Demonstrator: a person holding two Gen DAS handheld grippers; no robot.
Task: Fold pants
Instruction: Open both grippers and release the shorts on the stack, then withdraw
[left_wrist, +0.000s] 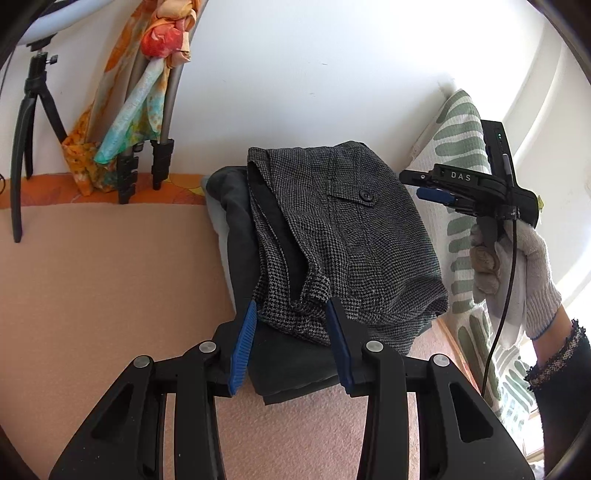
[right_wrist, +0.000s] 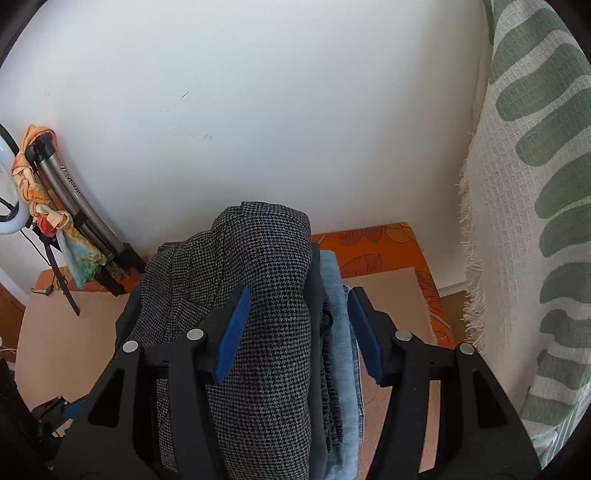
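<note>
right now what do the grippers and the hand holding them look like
Both grippers, left and right, are black linkage frames with silver pivot pins and ribbed blue pads. Seen from the left wrist, the right one's body reads "DAS" and trails a black cable. The right hand wears a white knit glove, above a dark sleeve with a speckled cuff.

The checked pants (left_wrist: 343, 229) cover most of the dark garment (left_wrist: 288, 365) beneath, and the light blue one (right_wrist: 341, 332) shows only at its edge. The tripod (left_wrist: 27, 122) is cut off at the picture's top-left edge.

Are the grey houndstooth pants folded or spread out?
Folded: the grey houndstooth pants lie doubled into a compact bundle atop the stack of folded clothes.
</note>
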